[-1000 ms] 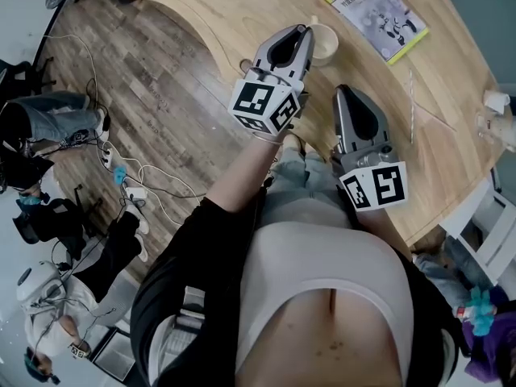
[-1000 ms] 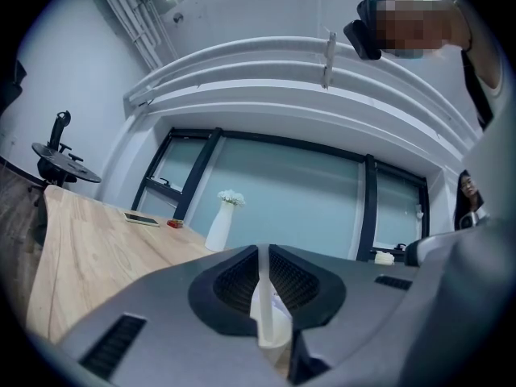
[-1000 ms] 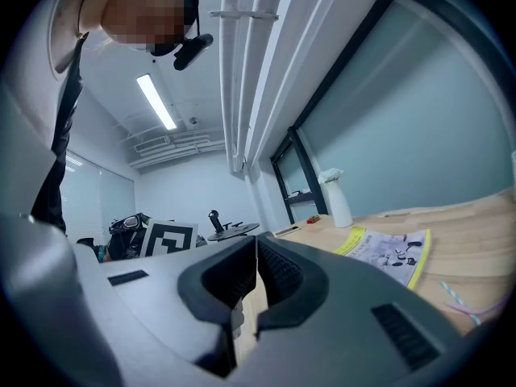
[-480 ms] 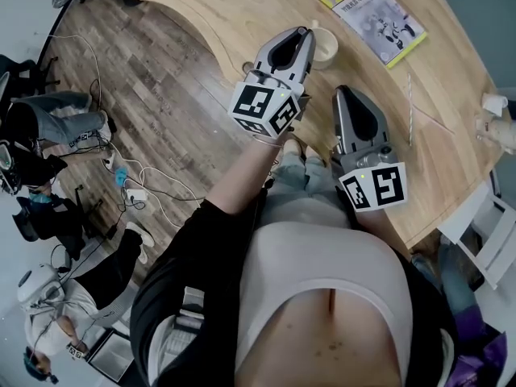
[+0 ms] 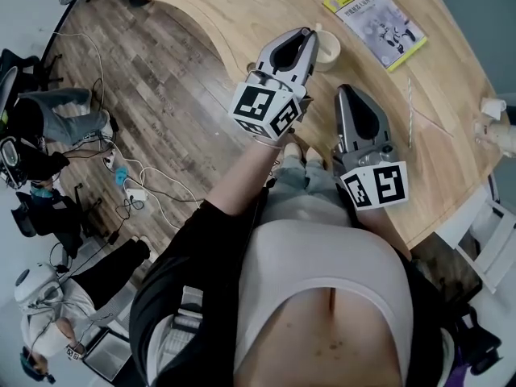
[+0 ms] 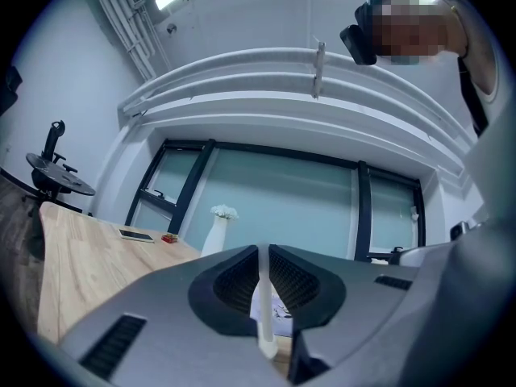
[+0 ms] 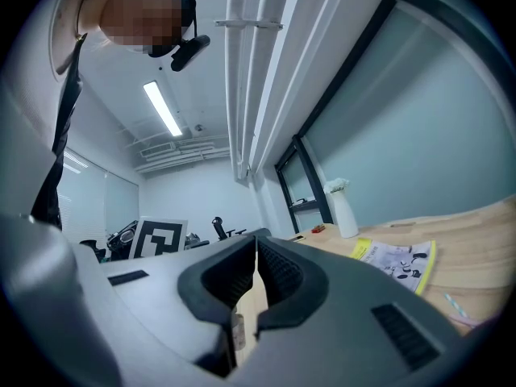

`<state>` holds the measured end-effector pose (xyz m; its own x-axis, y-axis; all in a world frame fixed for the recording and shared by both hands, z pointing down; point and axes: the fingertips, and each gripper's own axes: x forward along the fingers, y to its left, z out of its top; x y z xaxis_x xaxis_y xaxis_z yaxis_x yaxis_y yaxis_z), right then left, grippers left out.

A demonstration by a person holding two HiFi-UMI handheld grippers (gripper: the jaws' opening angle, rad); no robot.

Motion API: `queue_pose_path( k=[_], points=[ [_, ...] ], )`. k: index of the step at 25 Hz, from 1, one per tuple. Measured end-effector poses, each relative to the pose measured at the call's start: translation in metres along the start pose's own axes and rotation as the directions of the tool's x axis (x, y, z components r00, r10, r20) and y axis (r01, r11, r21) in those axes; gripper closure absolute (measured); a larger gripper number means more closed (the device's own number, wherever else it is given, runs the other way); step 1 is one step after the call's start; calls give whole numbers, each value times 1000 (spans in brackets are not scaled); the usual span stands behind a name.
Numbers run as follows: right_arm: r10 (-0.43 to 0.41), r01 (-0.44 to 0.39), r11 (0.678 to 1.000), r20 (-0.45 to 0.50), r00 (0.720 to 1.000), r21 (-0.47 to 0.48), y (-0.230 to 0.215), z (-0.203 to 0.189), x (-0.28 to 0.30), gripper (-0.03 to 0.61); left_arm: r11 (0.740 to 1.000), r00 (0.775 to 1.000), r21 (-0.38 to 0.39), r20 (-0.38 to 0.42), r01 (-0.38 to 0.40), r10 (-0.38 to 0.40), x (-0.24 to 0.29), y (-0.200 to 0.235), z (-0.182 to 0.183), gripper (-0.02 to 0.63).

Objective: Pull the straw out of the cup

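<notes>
My left gripper (image 5: 307, 32) hovers level above the pale cup (image 5: 329, 48) on the wooden table (image 5: 242, 6). It is shut on a thin white straw (image 6: 264, 313), which stands upright between the pads in the left gripper view. The straw's lower end is hidden by the jaws, so I cannot tell whether it is still inside the cup. My right gripper (image 5: 343, 92) is nearer the table's front edge, a little apart from the cup, with its jaws together and nothing between them (image 7: 256, 244).
A yellow-edged booklet (image 5: 375, 14) lies beyond the cup. A second, clear straw (image 5: 409, 107) lies on the table to the right. Small pale items (image 5: 493, 119) stand at the right edge. A white vase (image 6: 218, 230) stands at the far side. People sit on the floor at left.
The left gripper has risen slightly with the straw in its grip. The right gripper has stayed where it was.
</notes>
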<state>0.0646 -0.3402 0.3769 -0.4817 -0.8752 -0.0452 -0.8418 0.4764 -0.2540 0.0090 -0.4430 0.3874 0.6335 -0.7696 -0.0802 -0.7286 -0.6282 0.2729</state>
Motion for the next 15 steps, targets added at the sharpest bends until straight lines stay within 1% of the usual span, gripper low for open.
queue_pose_path(
  k=[7, 15],
  points=[
    [16, -15, 1000, 12, 1000, -11, 7, 6, 1, 548, 1000, 1000, 10, 24, 0, -1, -5, -5, 14, 571],
    [31, -31, 999, 16, 999, -20, 13, 9, 3, 548, 1000, 1000, 20, 20, 9, -10, -14, -9, 23, 571]
  ],
)
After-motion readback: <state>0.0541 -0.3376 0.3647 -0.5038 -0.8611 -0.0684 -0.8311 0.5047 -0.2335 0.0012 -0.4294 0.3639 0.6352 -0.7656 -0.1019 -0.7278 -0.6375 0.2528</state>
